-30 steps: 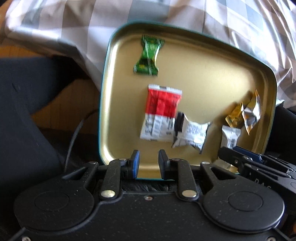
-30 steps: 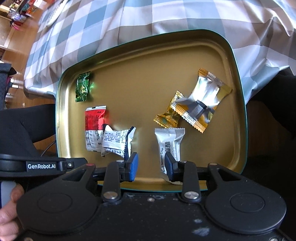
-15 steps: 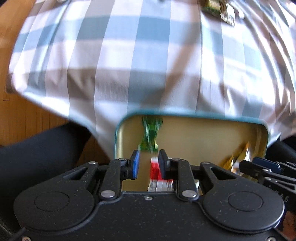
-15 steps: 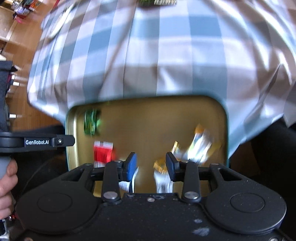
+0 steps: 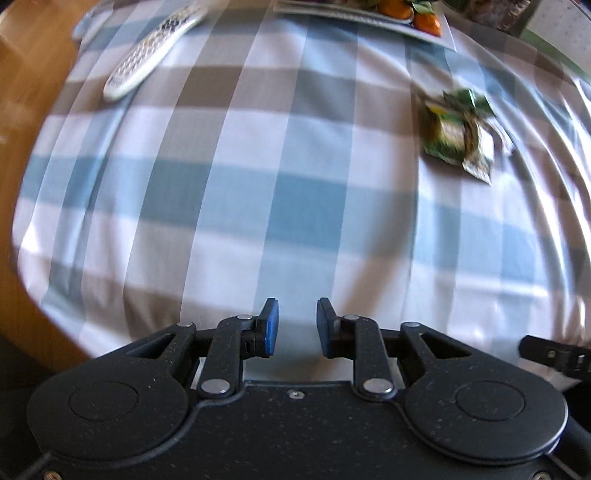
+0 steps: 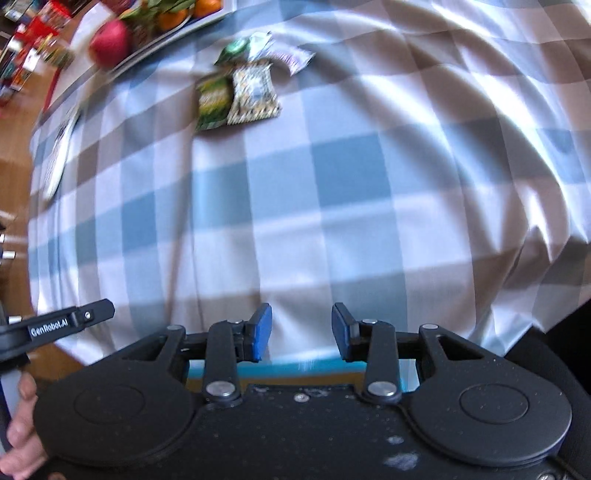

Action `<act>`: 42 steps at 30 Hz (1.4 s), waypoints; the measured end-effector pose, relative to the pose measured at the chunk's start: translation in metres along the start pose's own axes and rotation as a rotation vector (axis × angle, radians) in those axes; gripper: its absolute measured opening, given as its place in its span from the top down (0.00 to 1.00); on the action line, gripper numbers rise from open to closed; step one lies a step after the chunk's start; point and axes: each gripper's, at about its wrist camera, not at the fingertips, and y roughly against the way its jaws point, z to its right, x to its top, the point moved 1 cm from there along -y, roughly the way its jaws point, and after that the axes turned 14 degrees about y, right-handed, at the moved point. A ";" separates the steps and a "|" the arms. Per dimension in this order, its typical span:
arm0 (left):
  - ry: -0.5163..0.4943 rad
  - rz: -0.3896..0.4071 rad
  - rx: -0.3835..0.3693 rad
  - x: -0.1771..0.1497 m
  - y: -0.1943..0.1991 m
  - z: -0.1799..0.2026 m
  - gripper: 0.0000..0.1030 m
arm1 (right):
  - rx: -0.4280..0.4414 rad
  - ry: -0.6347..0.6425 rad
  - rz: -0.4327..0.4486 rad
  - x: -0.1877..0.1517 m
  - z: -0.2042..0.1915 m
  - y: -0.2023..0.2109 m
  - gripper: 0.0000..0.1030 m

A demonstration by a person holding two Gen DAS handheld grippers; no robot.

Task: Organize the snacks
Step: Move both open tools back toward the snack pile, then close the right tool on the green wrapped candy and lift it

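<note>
Left gripper (image 5: 297, 326) open, empty – right gripper (image 6: 301, 331) jaws just widened, empty; both over checked tablecloth (image 5: 295, 177); snack packets (image 6: 236, 94) well ahead.

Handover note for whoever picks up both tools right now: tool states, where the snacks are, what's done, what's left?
Left tool: jaws apart, nothing between them, over the checked tablecloth.
Right tool: jaws apart, empty, just opened wider.
Snack packets: a small pile lying on the cloth ahead, near the fruit tray.
Tin: only a teal edge shows below the right tool.
Done: cannot tell from these views.
Left: pick up the packets on the cloth.
</note>
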 end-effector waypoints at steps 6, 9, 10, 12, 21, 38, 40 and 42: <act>-0.037 0.015 0.030 0.017 -0.022 0.004 0.68 | -0.026 -0.009 0.066 0.048 0.000 -0.008 0.62; -0.022 0.005 0.051 0.021 -0.028 0.000 0.68 | -0.023 -0.014 0.141 0.073 -0.002 -0.011 0.61; -0.023 0.003 0.050 0.022 -0.029 0.000 0.68 | -0.023 -0.021 0.163 0.082 -0.002 -0.012 0.61; -0.028 -0.003 0.041 0.023 -0.029 0.002 0.68 | -0.028 -0.038 0.204 0.101 -0.002 -0.015 0.61; -0.046 -0.068 -0.050 0.021 -0.024 0.015 0.68 | -0.081 -0.119 0.339 0.169 -0.010 -0.026 0.60; 0.065 -0.111 -0.103 0.034 -0.023 0.000 0.68 | -0.180 -0.144 0.261 0.225 -0.037 -0.074 0.57; 0.075 -0.117 -0.109 0.035 -0.022 -0.001 0.68 | -0.188 -0.145 0.252 0.227 -0.037 -0.080 0.57; 0.082 -0.122 -0.114 0.036 -0.022 -0.002 0.68 | -0.199 -0.138 0.247 0.228 -0.038 -0.085 0.57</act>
